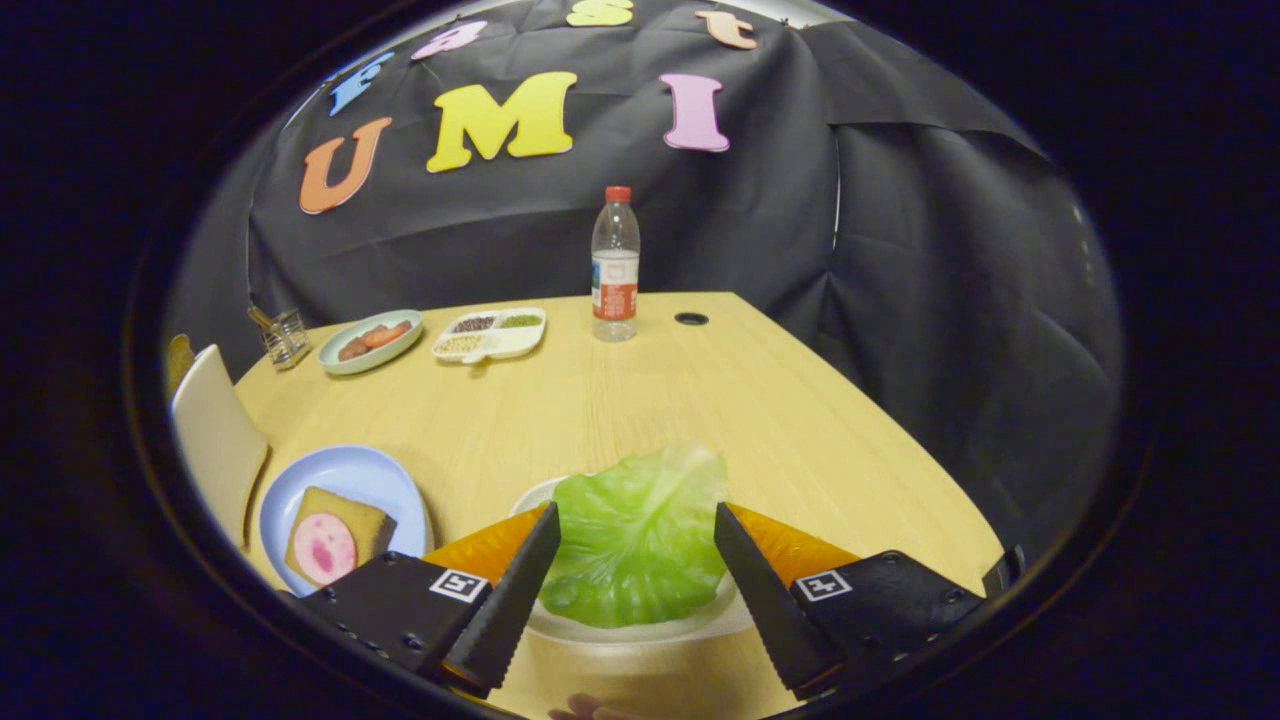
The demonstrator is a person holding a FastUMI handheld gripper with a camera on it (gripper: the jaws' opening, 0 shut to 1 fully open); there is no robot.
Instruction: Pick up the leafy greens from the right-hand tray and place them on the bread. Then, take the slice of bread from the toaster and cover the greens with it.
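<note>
A green lettuce leaf [640, 530] lies on a white tray [640, 628] on the wooden table, right between my two fingers. My gripper [636, 520] is open, one finger on each side of the leaf, neither pressing on it. To the left of the fingers a light blue plate [345, 475] holds a slice of bread [345, 515] with a round pink slice of sausage [324, 548] on top. A white toaster [215, 440] stands at the table's left edge beside that plate; I cannot see a slice in it.
Far across the table stand a water bottle [615, 265] with a red cap, a white divided dish [490, 334] with small foods, a pale green plate [370, 342] with sliced food and a small glass holder [284, 336]. A dark hole [691, 319] sits in the tabletop near the bottle.
</note>
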